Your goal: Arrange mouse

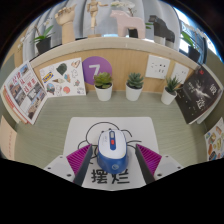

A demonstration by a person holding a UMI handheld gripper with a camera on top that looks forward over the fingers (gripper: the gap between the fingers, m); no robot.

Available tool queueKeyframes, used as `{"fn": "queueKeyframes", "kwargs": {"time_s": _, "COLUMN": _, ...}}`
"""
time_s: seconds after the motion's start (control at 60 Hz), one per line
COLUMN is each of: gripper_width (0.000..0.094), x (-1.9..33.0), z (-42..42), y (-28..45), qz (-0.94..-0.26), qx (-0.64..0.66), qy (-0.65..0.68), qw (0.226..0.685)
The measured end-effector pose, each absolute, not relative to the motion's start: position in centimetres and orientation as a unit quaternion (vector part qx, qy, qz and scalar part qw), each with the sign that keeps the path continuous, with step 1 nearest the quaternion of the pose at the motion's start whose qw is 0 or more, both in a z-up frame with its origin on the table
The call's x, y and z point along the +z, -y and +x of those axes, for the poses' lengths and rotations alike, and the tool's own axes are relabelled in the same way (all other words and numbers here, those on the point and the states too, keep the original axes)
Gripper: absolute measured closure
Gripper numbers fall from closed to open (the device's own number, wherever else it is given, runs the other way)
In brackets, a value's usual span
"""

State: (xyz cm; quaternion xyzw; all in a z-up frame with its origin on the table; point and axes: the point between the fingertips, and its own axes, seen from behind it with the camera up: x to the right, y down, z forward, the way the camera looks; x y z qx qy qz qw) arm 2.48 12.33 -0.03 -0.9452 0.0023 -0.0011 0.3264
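Observation:
A blue and white mouse lies on a white mouse mat printed with a cartoon drawing and black characters. The mat lies on a green table top. My gripper is open. The mouse rests on the mat between the two fingers, with a narrow gap at each side. The pink pad of the left finger and that of the right finger flank the mouse's sides. The rear of the mouse is hidden below the fingers.
Three small potted plants stand along a wooden back wall beyond the mat. A purple disc with a 7 and a wall socket are on that wall. Picture boards lean at the left and right.

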Motion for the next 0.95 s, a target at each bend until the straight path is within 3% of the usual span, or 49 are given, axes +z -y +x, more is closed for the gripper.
{"fn": "queueKeyframes", "kwargs": {"time_s": 0.083, "gripper_width": 0.0073, "x": 3.4, "z": 2.3, "y": -11.1, "qz": -0.936, "qx": -0.001, "qy": -0.008, "qw": 0.352}}
{"fn": "queueKeyframes", "kwargs": {"time_s": 0.35, "gripper_width": 0.0075, "x": 19.0, "z": 2.3, "y": -2.4, "qz": -0.882, "qx": -0.019, "qy": -0.014, "qw": 0.47}}
{"fn": "queueKeyframes", "kwargs": {"time_s": 0.467, "gripper_width": 0.0072, "x": 23.9, "z": 1.6, "y": 2.4, "qz": -0.861, "qx": -0.032, "qy": -0.008, "qw": 0.508}}
{"fn": "queueKeyframes", "kwargs": {"time_s": 0.683, "gripper_width": 0.0076, "x": 26.8, "z": 0.0, "y": 10.1, "qz": -0.851, "qx": -0.042, "qy": 0.0, "qw": 0.523}}
{"fn": "queueKeyframes", "kwargs": {"time_s": 0.95, "gripper_width": 0.0078, "x": 27.0, "z": -1.8, "y": 14.5, "qz": -0.848, "qx": -0.029, "qy": -0.004, "qw": 0.529}}
